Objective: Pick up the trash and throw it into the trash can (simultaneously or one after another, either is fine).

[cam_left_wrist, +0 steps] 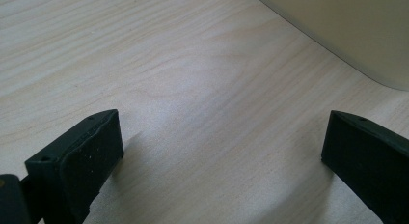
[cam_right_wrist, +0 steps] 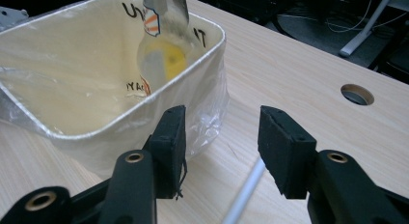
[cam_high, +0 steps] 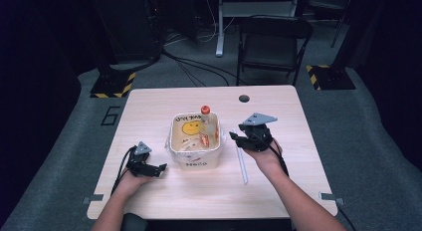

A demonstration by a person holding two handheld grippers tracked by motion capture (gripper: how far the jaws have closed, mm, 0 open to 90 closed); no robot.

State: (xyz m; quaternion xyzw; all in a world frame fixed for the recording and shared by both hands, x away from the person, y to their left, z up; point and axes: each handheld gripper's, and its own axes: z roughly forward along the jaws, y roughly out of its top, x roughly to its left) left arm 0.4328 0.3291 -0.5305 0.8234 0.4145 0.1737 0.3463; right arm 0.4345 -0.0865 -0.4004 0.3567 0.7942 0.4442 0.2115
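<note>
Light: overhead, tabletop (cam_high: pixel 164 191) bright | Surroundings: dim beyond all tabletop edges | Shadows: soft, short | Focus: gripper views' near foreground slightly blurred

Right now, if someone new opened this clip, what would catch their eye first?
Most likely the cream bin at the middle of the table, lined with clear plastic, a yellow smiley drawn inside and a bottle with an orange cap leaning in it. Next, the two black grippers flanking it: the left gripper low on the table beside it, the right gripper raised, both open. A thin white straw lies on the table under the right one.
</note>
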